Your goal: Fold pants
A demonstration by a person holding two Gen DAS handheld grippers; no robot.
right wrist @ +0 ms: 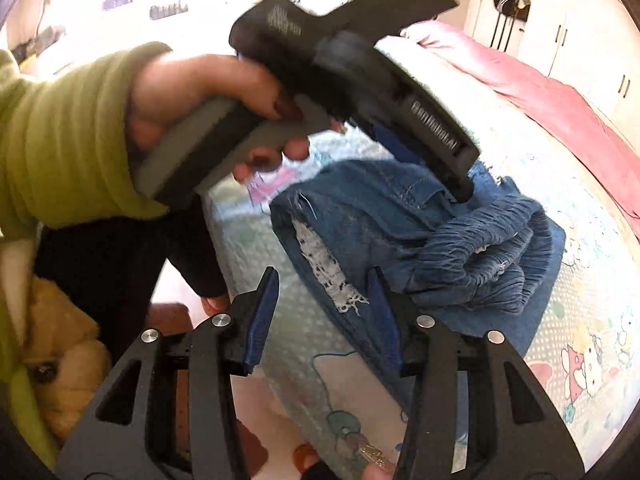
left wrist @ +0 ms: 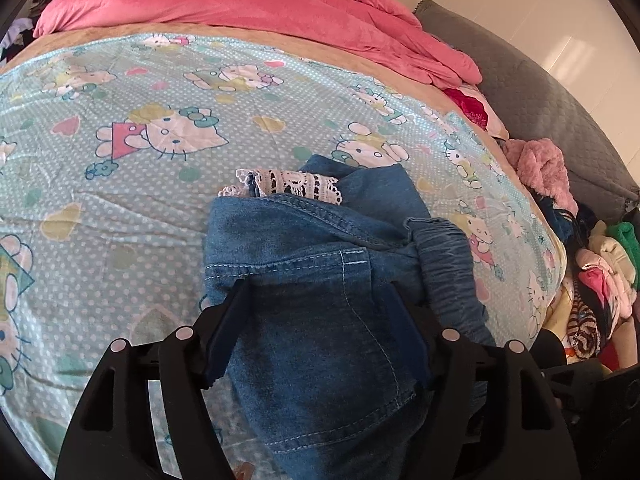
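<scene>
Blue denim pants (left wrist: 320, 264) with a white lace trim (left wrist: 288, 184) lie bunched on the cartoon-cat bedsheet (left wrist: 120, 208). My left gripper (left wrist: 320, 292) is open, its fingers straddling a thick fold of the denim at a back pocket. In the right wrist view the pants (right wrist: 420, 240) lie near the bed's edge, elastic waistband bunched at the right. The left gripper's body, held in a hand, presses down on them from above. My right gripper (right wrist: 324, 280) is open and empty, hovering just in front of the pants' lace hem (right wrist: 328, 276).
A pink duvet (left wrist: 248, 12) lies along the far side of the bed. A grey quilted headboard (left wrist: 540, 100) and a heap of clothes (left wrist: 592, 272) are at the right. A yellow plush toy (right wrist: 68, 344) lies off the bed by the person's legs.
</scene>
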